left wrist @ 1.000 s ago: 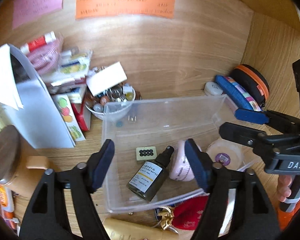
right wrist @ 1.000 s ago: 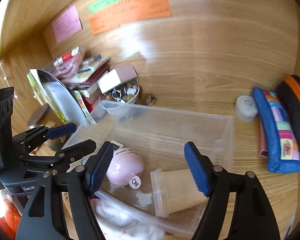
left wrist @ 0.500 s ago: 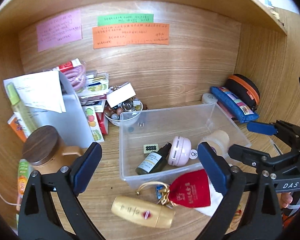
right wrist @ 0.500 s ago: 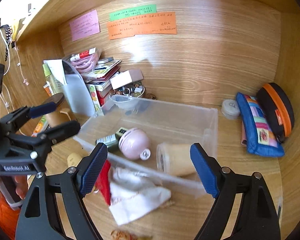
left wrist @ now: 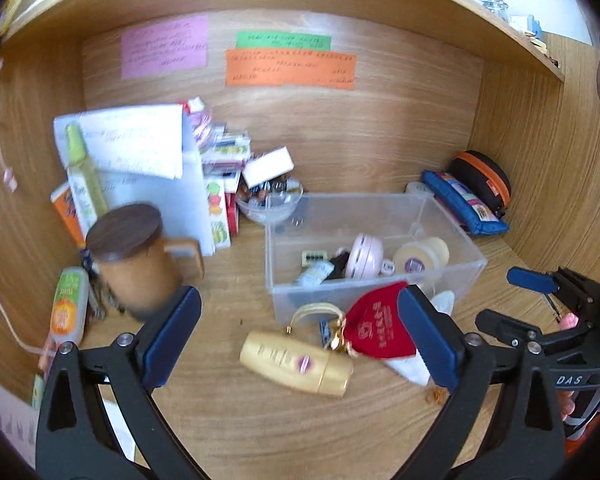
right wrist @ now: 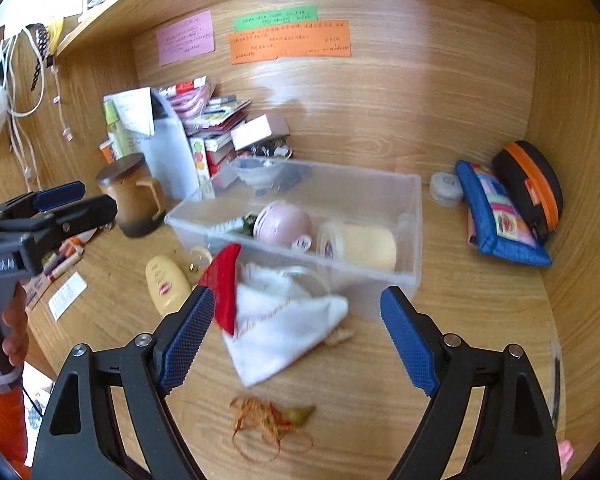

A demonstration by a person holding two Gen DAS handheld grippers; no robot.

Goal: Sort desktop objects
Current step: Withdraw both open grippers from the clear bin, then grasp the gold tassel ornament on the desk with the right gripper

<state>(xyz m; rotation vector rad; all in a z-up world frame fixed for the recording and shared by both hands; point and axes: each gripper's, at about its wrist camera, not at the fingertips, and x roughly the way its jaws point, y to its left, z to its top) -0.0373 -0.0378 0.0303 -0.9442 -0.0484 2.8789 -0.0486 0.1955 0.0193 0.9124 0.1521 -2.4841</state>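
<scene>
A clear plastic bin (left wrist: 452, 276) (right wrist: 414, 216) stands on the wooden desk. It holds a pink round case (left wrist: 366, 254) (right wrist: 282, 222), a cream jar (left wrist: 420, 256) (right wrist: 360, 246), a dark dropper bottle (left wrist: 320, 270) and a small green tile (left wrist: 314, 257). In front of it lie a gold bottle (left wrist: 296, 362) (right wrist: 166, 282), a red pouch (left wrist: 380, 330) (right wrist: 222, 280) and a white cloth pouch (right wrist: 284, 320). My left gripper (left wrist: 300, 340) is open and empty above the gold bottle. My right gripper (right wrist: 296, 336) is open and empty over the white pouch.
A brown lidded mug (left wrist: 134, 258), papers and small boxes (left wrist: 148, 160) and a bowl of trinkets (left wrist: 268, 198) stand at the left. A blue pencil case (right wrist: 500, 216), a black and orange case (right wrist: 528, 184) and a white round tin (right wrist: 444, 186) lie at the right. An orange tassel (right wrist: 272, 424) lies near me.
Both grippers have pulled back and up from the bin, so more of the desk shows. The dropper bottle now lies in the bin, free of my left gripper.
</scene>
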